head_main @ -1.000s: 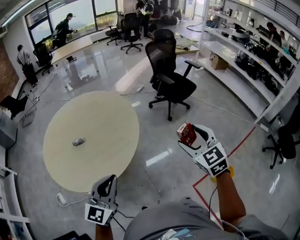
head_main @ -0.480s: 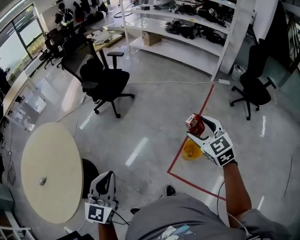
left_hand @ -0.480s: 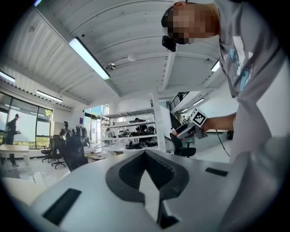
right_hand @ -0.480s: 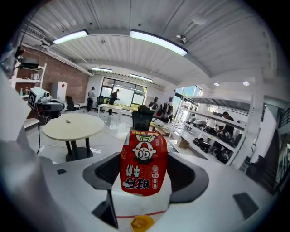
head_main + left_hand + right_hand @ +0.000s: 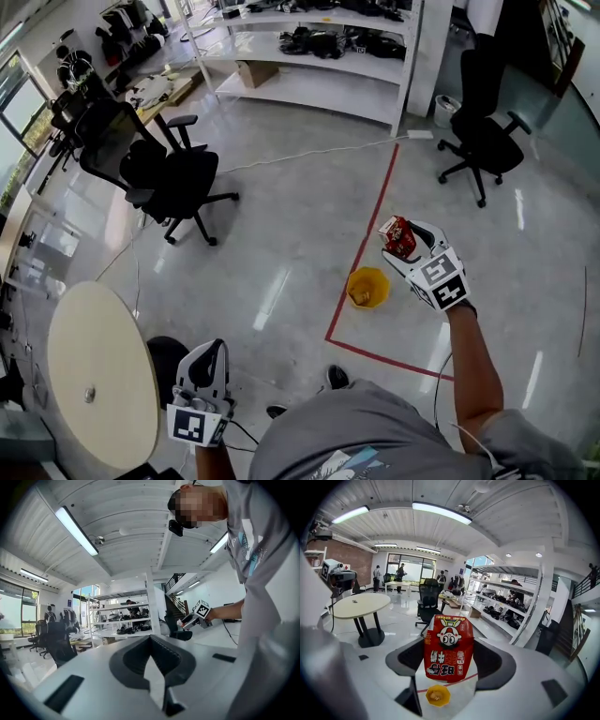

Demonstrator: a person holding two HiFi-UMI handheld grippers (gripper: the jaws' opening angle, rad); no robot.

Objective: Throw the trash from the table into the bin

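The right gripper (image 5: 403, 242), jaws clamped on the red packet (image 5: 449, 648), should centre over the bin (image 5: 367, 287) at seven o'clock before releasing. The left gripper (image 5: 211, 361) has its jaws together, empty.

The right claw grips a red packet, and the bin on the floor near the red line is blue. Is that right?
Not quite. The bin is yellow, not blue, as the head view shows. The rest holds: the right claw grips a red packet, and the bin stands on the floor near the red line.
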